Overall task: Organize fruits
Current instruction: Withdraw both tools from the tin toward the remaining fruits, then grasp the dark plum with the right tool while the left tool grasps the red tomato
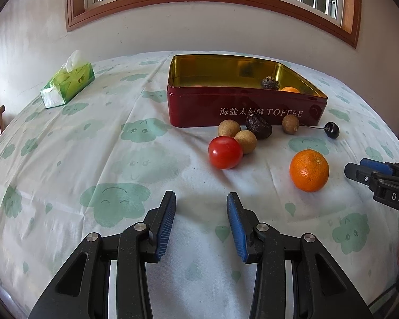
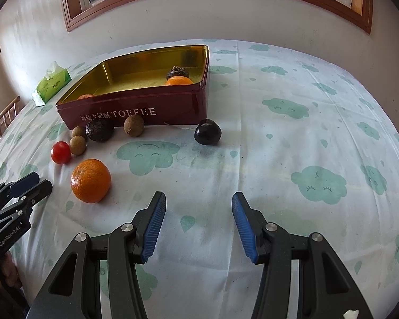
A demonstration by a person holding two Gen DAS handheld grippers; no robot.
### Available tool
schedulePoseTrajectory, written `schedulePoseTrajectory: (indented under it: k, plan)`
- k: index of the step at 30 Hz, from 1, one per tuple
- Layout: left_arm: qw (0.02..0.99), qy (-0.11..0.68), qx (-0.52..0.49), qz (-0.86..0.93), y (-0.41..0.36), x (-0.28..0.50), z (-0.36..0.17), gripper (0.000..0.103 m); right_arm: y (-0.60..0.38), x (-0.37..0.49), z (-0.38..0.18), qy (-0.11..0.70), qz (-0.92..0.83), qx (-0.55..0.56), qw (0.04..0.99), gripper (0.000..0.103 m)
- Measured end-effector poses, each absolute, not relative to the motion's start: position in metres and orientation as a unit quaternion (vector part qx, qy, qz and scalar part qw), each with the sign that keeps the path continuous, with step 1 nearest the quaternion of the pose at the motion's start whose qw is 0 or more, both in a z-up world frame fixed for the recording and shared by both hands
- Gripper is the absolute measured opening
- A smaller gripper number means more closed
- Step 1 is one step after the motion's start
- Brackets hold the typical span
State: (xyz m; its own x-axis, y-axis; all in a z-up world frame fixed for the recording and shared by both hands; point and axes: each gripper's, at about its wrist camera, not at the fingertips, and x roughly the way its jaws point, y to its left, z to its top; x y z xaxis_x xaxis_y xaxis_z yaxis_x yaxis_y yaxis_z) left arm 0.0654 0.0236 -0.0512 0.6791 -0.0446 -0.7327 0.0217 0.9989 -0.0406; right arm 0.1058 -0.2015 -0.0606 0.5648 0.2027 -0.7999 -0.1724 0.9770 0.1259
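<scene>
Red tin, front wall: white Chinese characters, then "TOFFEE". Left gripper, side of body: "GenRobot.AI". Right gripper, body: "DAS", cut off at frame edge. Tissue pack: print unreadable.

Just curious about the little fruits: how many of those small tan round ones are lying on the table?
3, all in front of the red tin: two touching beside the tomato, one apart, right of the dark wrinkled fruit. The tin's front wall may hide more.

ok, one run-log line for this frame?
left gripper: open, empty | right gripper: open, empty | red toffee tin: holds orange | loose orange, red tomato: on tablecloth
</scene>
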Motion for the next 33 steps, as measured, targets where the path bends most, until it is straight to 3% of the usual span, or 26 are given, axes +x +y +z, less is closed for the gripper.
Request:
schedulePoseTrajectory:
  k: [20,33]
  plan:
    - [0.906,0.421,-0.023,-0.021,0.019,0.083,-0.049,0.041,-0.196,0.158,-0.065,0.448,0.105,-0.016,0.888,0.046]
    - [0.905,0.424,-0.017,-0.026,0.017,0.09,-0.047,0.041,-0.19,0.174,-0.064,0.444,0.113,-0.024,0.888,0.028]
